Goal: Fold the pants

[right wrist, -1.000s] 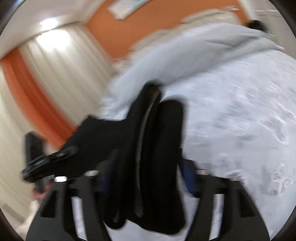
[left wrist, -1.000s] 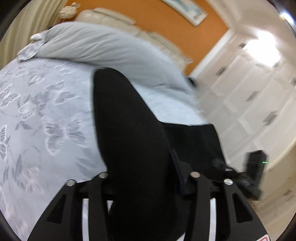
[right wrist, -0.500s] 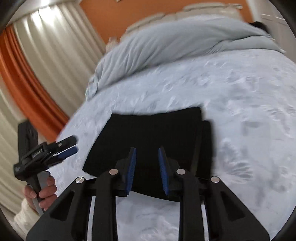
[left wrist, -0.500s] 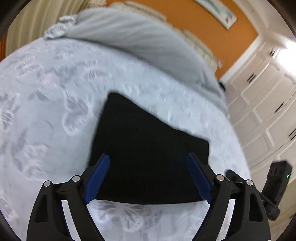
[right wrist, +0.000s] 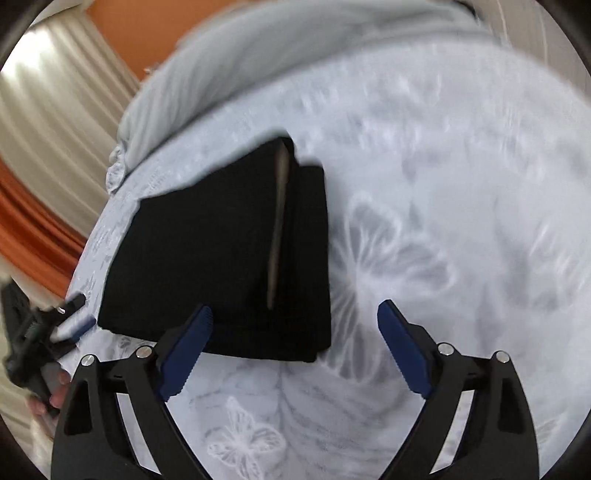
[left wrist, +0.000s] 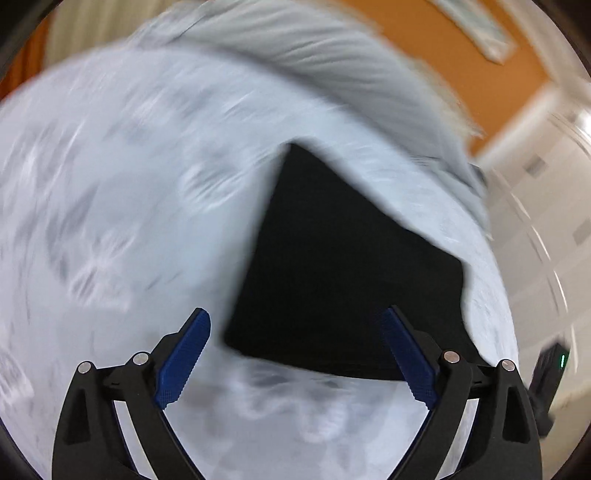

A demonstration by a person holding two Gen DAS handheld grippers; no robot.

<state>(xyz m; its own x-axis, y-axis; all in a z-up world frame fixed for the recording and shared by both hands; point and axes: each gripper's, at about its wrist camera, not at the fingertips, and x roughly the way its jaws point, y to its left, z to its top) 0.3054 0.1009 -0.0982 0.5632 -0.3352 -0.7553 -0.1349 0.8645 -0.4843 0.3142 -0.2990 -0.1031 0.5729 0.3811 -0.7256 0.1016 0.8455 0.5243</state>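
Lying flat on the bed point(left wrist: 110, 206), the black pants point(left wrist: 343, 273) form a folded rectangle on a pale bedspread printed with butterflies. In the left wrist view they fill the centre and right of the frame, their near edge running between the two blue pads. The left tongs point(left wrist: 295, 354) stand spread wide, nothing gripped, their jaws having just been opening further; the pants' lower left corner sits just inside the left pad, but neither pad presses on the cloth. This view is strongly blurred.

In the right wrist view the pants point(right wrist: 207, 258) lie at centre left, with a pale slit showing between the folded layers towards the right side. The right tongs point(right wrist: 295, 343) are likewise released and wide, their jaws having just been opening, with the pants' lower right corner in the gap and the pads clear of it. At the lower left of that frame the left tongs point(right wrist: 72, 317) show again, with fingers point(right wrist: 55, 395) of the person's hand around the handle. A grey duvet point(right wrist: 258, 62) is bunched across the top, before an orange wall point(right wrist: 147, 33) and light curtains point(right wrist: 51, 122).
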